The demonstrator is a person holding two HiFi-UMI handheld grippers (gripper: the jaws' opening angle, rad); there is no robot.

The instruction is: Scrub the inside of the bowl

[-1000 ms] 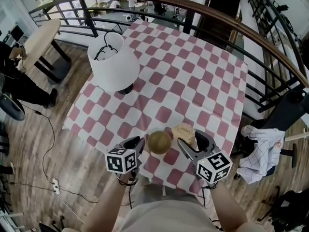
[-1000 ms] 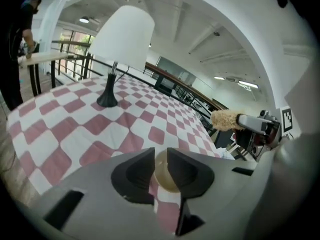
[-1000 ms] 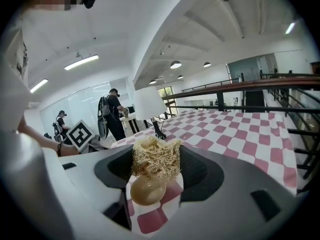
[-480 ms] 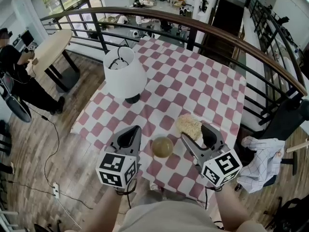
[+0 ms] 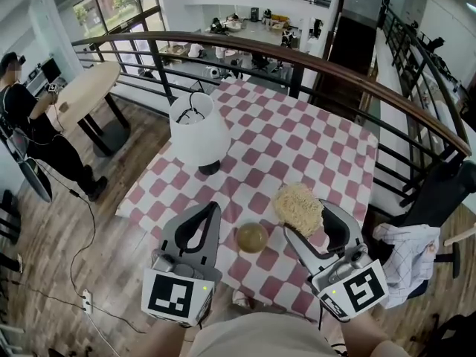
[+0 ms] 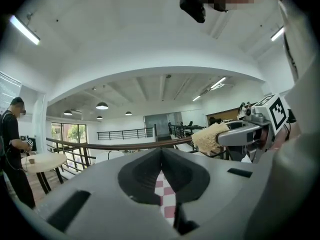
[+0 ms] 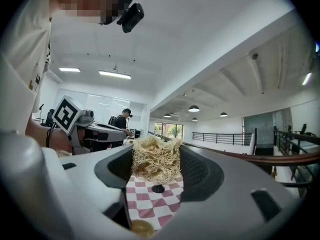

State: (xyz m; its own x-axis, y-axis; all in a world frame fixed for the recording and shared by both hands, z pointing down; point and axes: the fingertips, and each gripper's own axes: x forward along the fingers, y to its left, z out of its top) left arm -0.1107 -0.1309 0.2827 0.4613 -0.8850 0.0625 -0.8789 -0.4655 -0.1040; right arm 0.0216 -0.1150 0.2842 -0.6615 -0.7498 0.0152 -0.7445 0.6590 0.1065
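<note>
The grey plastic left gripper and grey plastic right gripper each carry a white cube with black square markers. The person wears a pale beige top.

Rough fibrous scrubber; glossy bowl (matt checked cloth beneath).

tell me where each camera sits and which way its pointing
Head view: on the person's head, looking steeply down at the checked table, bowl and lamp; forearms, left gripper and right gripper show.
Left gripper view: rides the left gripper, looking level along its shut, empty jaws toward the railing; torso at right.
Right gripper view: rides the right gripper, looking along jaws clamped on the scrubber; torso at left.
Shared: each gripper view shows the other gripper.
</note>
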